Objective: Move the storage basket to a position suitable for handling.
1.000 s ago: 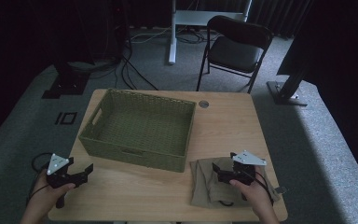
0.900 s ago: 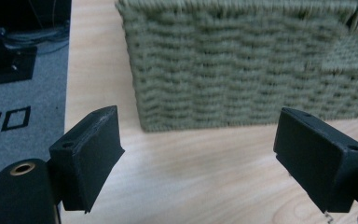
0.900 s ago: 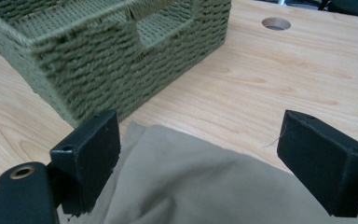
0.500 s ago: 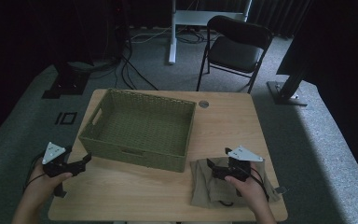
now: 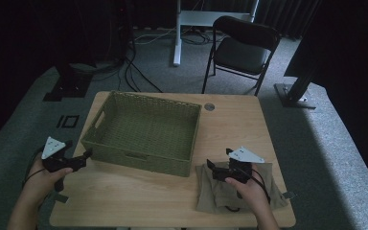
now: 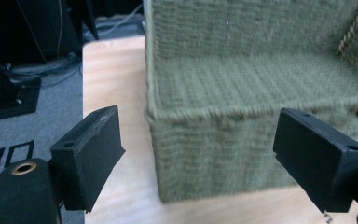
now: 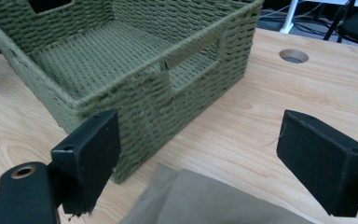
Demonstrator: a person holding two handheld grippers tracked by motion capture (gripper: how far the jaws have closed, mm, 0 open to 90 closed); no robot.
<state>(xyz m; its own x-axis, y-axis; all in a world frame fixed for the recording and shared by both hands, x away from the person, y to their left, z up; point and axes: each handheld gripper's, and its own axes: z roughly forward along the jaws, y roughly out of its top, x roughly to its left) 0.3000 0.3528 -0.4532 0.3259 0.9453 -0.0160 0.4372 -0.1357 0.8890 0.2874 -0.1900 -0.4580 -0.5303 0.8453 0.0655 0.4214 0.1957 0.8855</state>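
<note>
An empty green woven basket (image 5: 146, 129) stands on the left half of the wooden table (image 5: 235, 124). A folded olive cloth (image 5: 218, 191) lies at the table's front right, and its near edge (image 7: 205, 203) appears in the right gripper view. My right gripper (image 5: 210, 165) hovers over the cloth, open, nothing between its jaws, pointing at the basket's right front corner (image 7: 140, 107). My left gripper (image 5: 87, 153) is open too, held at the table's left edge close to the basket's left front corner (image 6: 168, 121).
A round cable hole (image 5: 209, 106) sits in the table's far side. A black folding chair (image 5: 242, 45) and a white desk leg (image 5: 177, 33) stand behind the table. Cables run over the grey carpet (image 5: 139, 72). Bare wood stretches in front of the basket.
My left gripper has drifted left and up toward the basket's left front corner. My right gripper has shifted slightly left over the cloth. Both stay open.
</note>
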